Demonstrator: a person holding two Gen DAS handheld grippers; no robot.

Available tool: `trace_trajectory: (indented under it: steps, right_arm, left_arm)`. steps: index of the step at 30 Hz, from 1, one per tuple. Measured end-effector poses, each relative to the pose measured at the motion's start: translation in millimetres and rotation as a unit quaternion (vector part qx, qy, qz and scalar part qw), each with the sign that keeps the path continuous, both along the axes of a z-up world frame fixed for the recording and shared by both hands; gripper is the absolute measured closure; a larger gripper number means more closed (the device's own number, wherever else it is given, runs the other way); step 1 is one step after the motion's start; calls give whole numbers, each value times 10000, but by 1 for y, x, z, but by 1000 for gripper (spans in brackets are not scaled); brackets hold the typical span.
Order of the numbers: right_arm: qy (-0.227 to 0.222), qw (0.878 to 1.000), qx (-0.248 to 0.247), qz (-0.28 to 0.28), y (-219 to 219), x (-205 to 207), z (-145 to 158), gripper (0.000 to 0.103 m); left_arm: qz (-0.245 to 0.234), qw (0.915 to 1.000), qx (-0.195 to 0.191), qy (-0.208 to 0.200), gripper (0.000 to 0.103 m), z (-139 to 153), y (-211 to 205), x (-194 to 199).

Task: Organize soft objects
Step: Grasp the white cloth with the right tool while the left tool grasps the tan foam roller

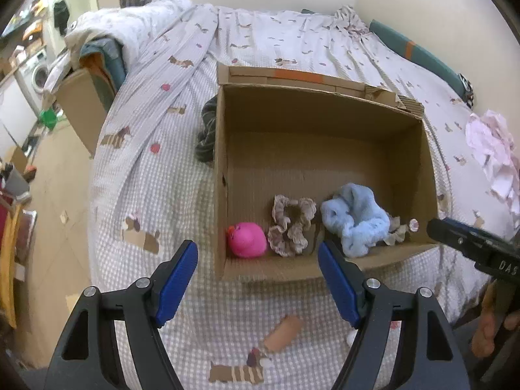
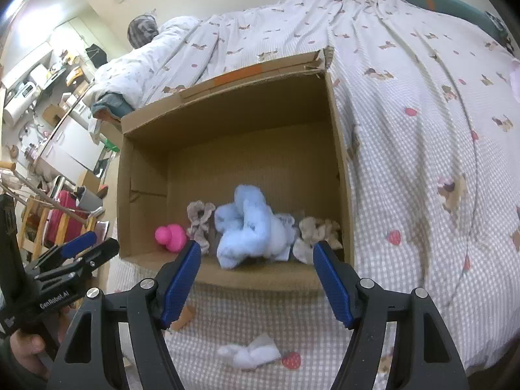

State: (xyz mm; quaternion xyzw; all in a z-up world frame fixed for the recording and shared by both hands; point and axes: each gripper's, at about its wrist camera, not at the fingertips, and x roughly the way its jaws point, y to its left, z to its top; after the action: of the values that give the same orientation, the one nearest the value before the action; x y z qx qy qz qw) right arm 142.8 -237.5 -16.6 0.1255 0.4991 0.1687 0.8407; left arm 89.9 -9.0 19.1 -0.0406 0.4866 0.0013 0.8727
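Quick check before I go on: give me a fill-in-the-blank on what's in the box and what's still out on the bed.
1. The pink rubber duck toy lies in the cardboard box's near-____ corner.
2. Right of the duck sits a beige ruffled scrunchie, then a fluffy light ____ cloth.
3. A small white crumpled cloth lies on the bed, ____ the box.

Missing: left; blue; outside

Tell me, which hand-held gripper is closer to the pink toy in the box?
Left. The left hand-held gripper hovers open just in front of the pink toy, outside the cardboard box. The right hand-held gripper sits farther along, facing the blue fluffy cloth.
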Motion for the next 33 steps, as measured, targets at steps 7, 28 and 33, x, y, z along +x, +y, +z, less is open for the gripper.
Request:
trace_trajectory:
  steps: [7,28,33]
  right_arm:
    - [28,10000,-41,11,-1,-19,-1,28]
    - [1181,9852,-714,1013,49,-57,-69,28]
    - [1634,9743,-935,1233,67,-56,-97,28]
  left_arm:
    - [190,9997,-87,122,29,-3,9,-23]
    - [801,9956,-286,398,29,-17,39,-54]
    - [830,9947,-315,522,29,-24,49,-57]
